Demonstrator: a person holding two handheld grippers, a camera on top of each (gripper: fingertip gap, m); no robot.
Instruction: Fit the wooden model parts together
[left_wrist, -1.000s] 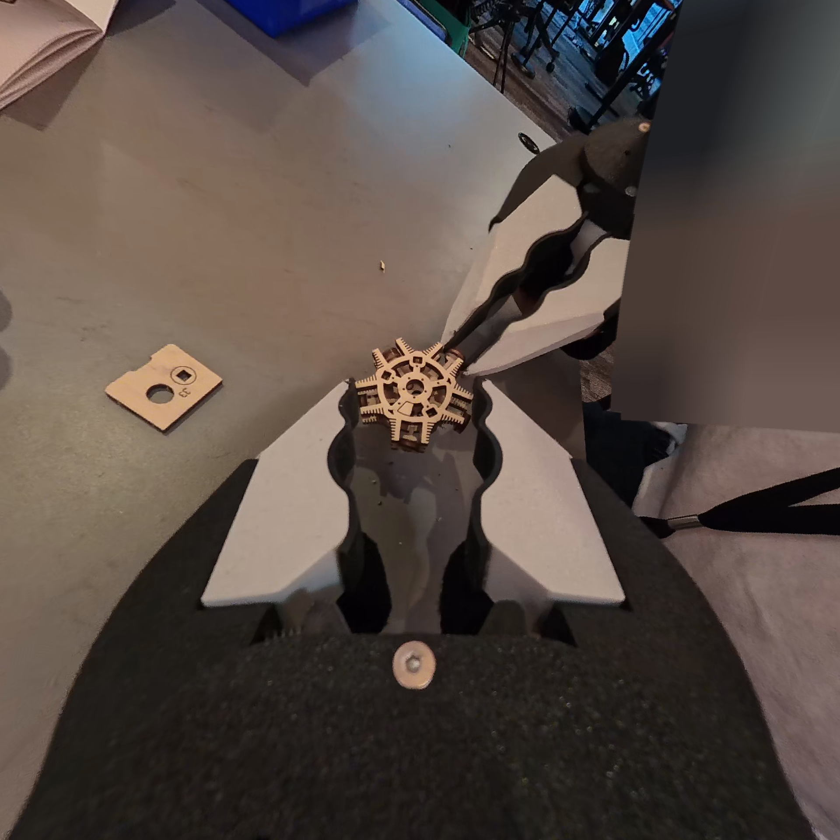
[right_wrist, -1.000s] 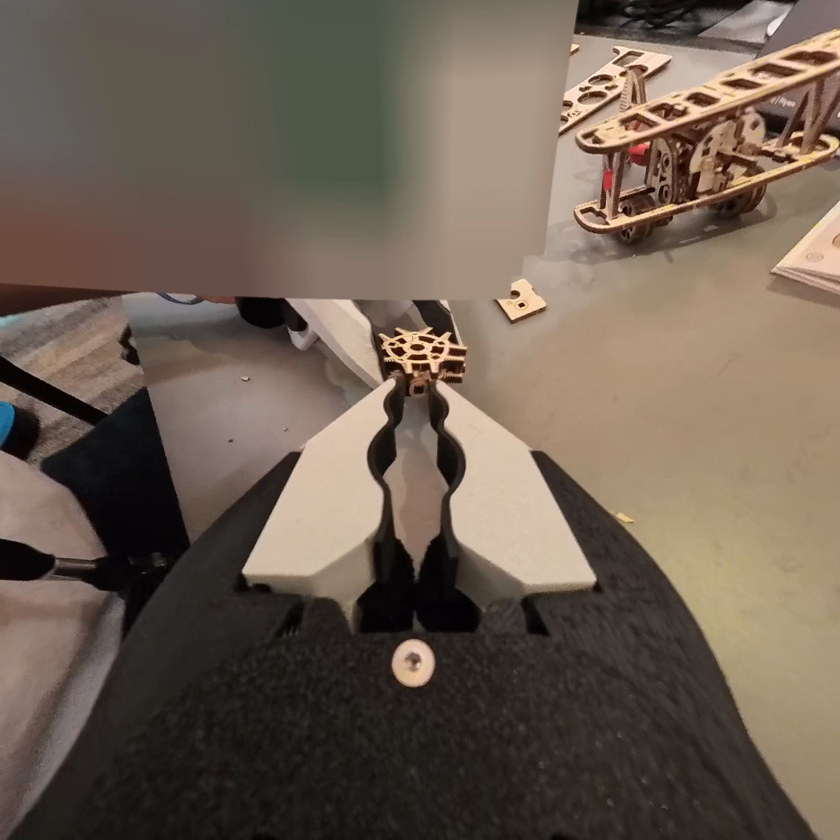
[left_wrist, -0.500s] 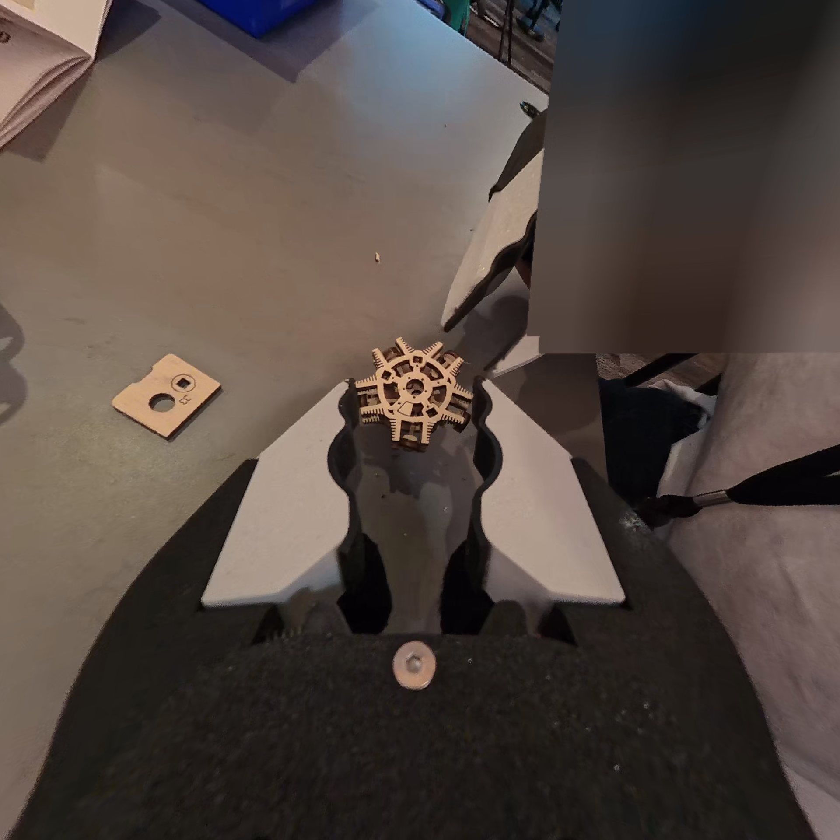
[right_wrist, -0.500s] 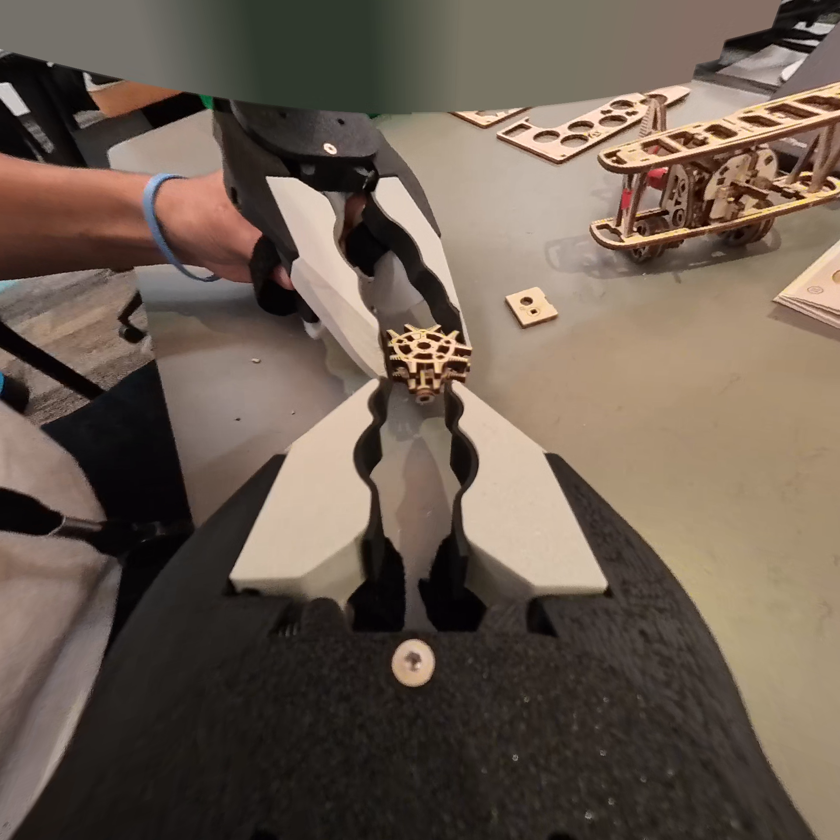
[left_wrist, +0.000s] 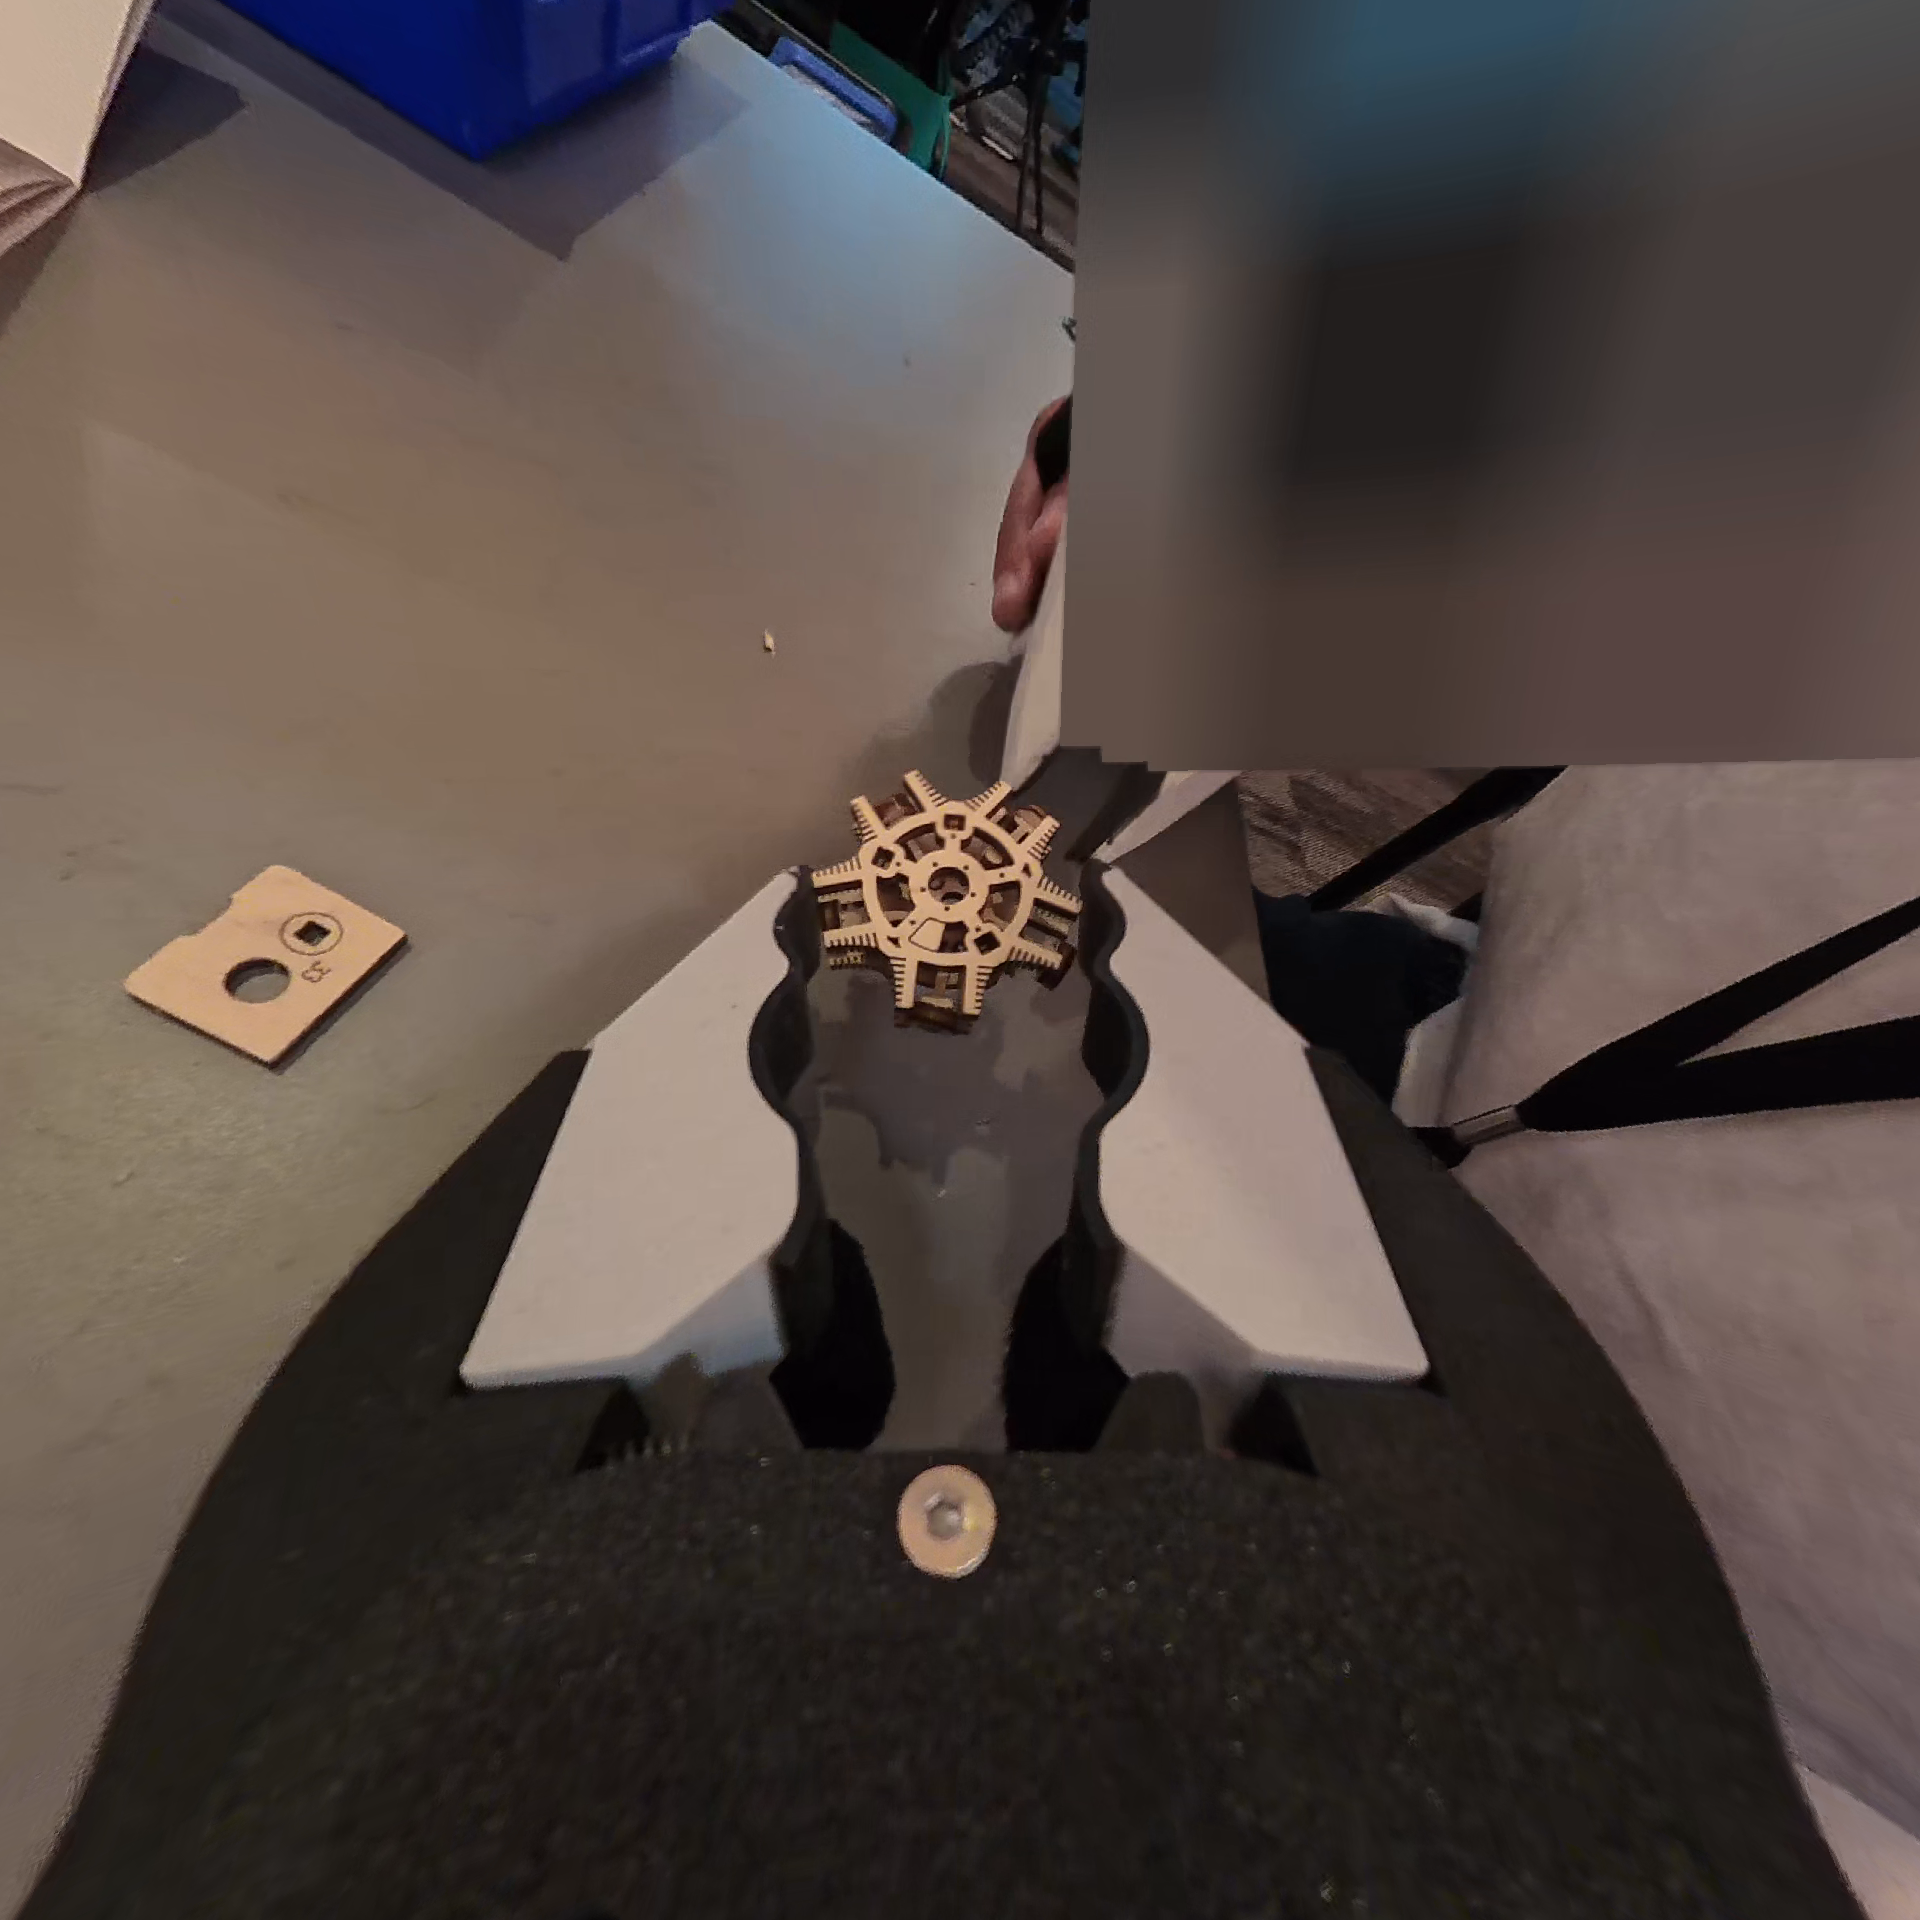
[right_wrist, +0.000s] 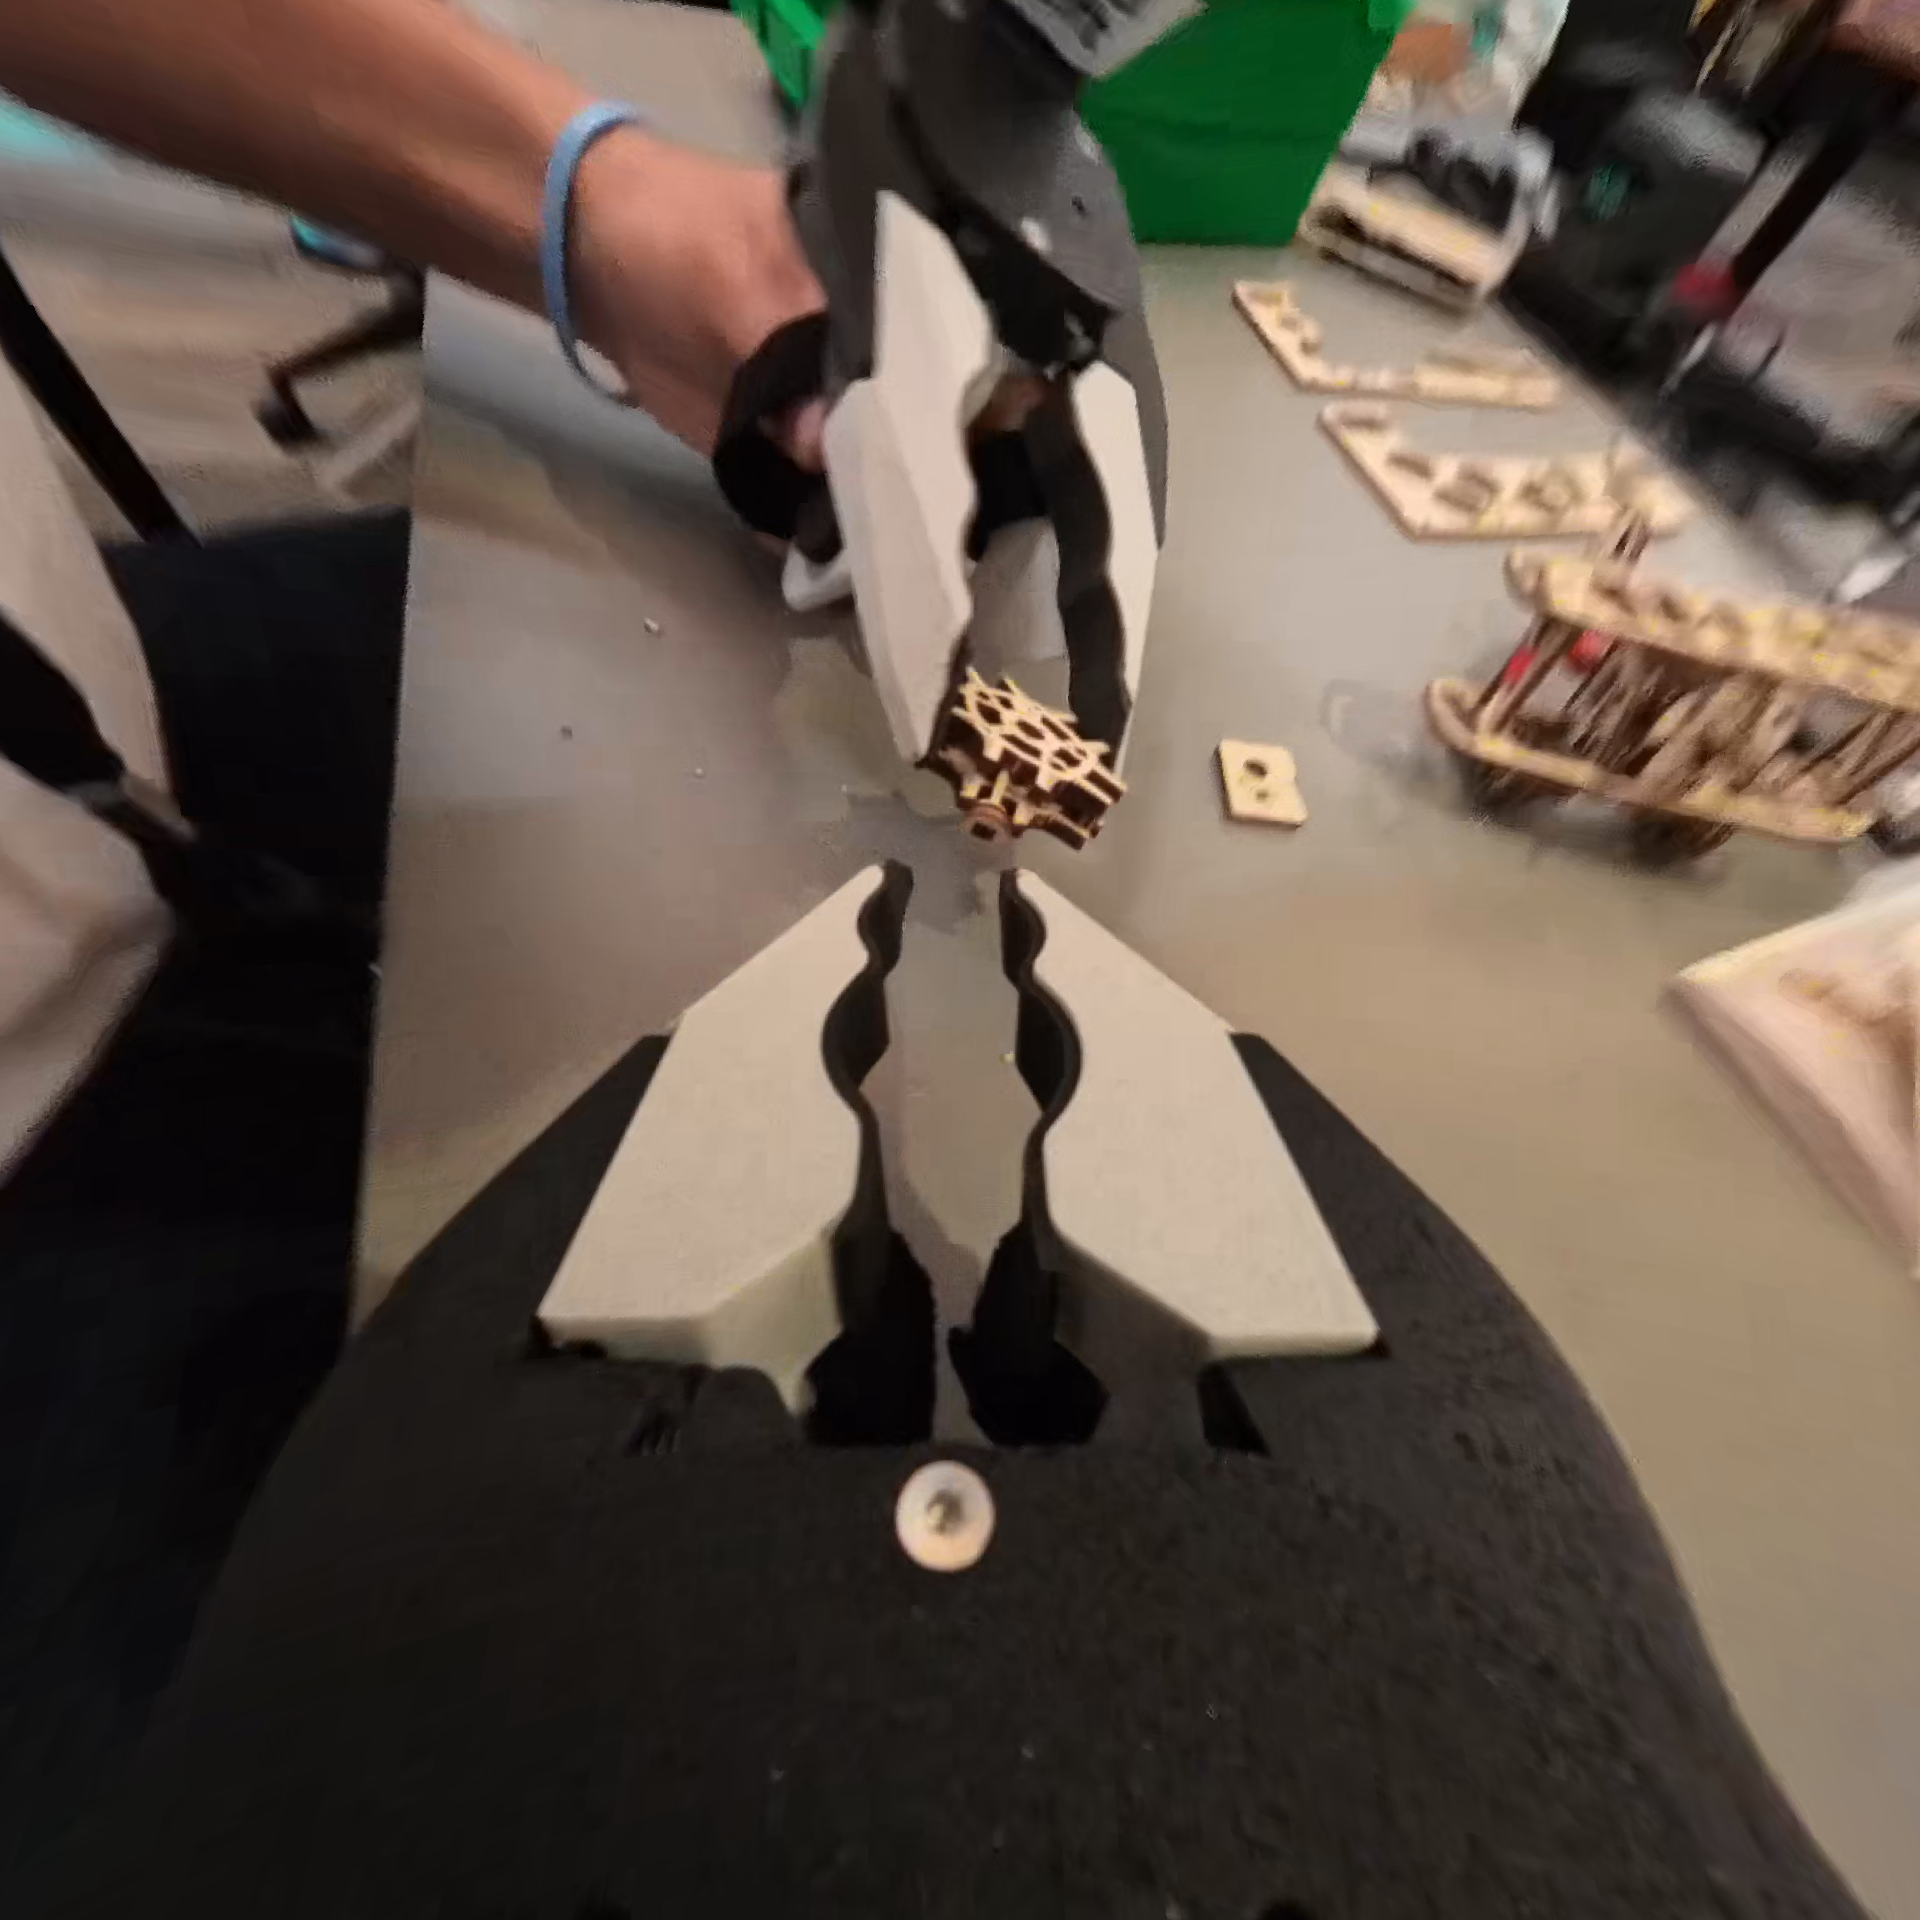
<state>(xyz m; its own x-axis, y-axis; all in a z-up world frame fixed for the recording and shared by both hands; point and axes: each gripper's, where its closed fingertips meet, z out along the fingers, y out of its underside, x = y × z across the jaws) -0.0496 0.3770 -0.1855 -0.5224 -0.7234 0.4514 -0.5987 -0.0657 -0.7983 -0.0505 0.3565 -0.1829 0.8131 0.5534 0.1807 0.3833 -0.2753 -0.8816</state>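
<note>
Your left gripper (left_wrist: 940, 914) clamps the star-shaped wooden hub (left_wrist: 943, 902) at its rim, lifted above the table (left_wrist: 416, 520). Right gripper (right_wrist: 951, 883) is parted, empty, just off the hub's 6 o'clock. Light, stiff, brittle teeth, probably; grab the body, not the teeth. Biplane model (right_wrist: 1683, 717) sits at 3 o'clock.

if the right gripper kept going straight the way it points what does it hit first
Most likely the star-shaped wooden part held by the left gripper, just beyond the right gripper; depth is hard to judge.
</note>
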